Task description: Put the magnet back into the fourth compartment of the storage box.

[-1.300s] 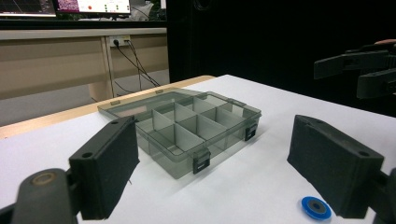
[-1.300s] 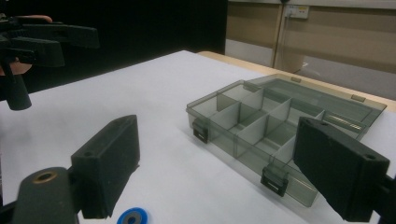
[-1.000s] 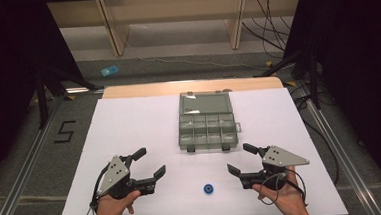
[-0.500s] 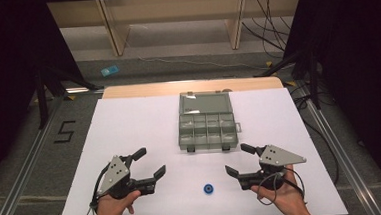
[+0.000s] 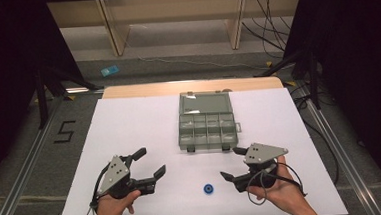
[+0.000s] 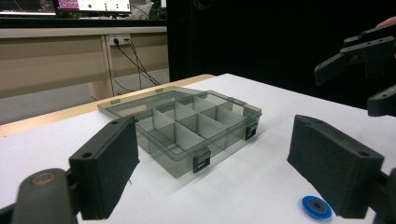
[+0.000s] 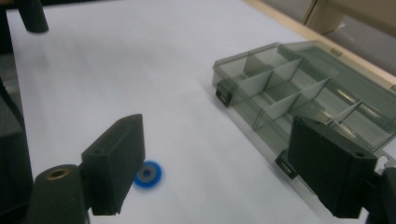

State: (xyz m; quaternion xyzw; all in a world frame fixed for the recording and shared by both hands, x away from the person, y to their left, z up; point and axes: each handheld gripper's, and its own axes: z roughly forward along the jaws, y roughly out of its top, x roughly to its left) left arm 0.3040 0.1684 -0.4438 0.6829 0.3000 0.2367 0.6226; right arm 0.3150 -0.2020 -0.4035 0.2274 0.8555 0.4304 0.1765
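Looks like pre-pickup: small blue ring-shaped disc (image 5: 208, 189) lies on the white table (image 5: 129, 126) just short of the open grey-clear plastic compartment box (image 5: 207, 129), left gripper (image 5: 146, 164) and right gripper (image 5: 233, 163) flanking it, both spread empty, so next someone pinches it.

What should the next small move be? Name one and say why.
Probably ease the right claw down and toward the blue ring on the white table. Its jaws stand open and empty, the ring lies loose between both claws, nearer the right one, and the open compartment box looks empty.
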